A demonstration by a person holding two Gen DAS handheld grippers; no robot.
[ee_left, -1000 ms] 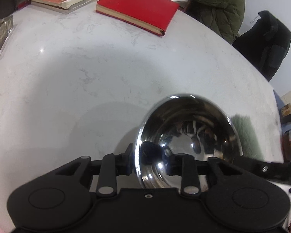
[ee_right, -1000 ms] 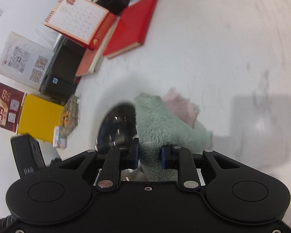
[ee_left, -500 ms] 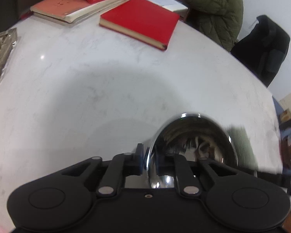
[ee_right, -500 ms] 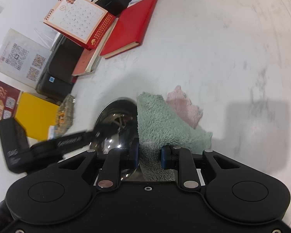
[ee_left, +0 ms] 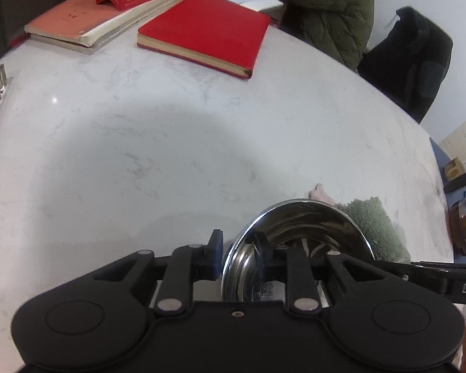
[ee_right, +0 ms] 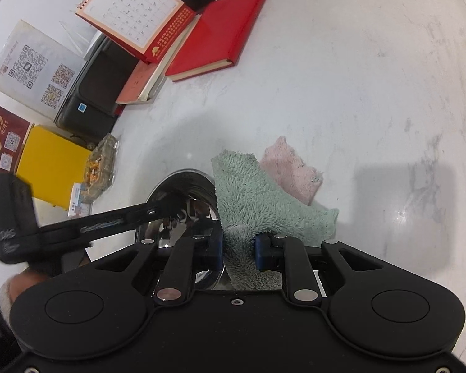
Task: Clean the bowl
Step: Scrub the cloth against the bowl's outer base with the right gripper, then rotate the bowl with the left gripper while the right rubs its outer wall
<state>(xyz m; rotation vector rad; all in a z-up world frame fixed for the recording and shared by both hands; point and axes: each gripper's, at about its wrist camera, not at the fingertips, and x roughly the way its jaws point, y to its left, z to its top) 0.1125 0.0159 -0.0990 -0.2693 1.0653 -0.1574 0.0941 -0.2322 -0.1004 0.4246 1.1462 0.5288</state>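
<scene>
bowl (ee_left: 310, 227) tilted, mouth toward green cloth (ee_left: 376, 227)

White marbled table (ee_left: 171, 143) spreads ahead of the jaws; far ahead, a red book (ee_left: 208, 31) beside stacked books (ee_left: 87, 21); ahead to the right, a black chair (ee_left: 410, 59) against a pale wall (ee_left: 435, 0).

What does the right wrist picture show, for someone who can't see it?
The right gripper is shut on a green cloth beside a shiny steel bowl on a white table. Books and a calendar lie behind.
</scene>
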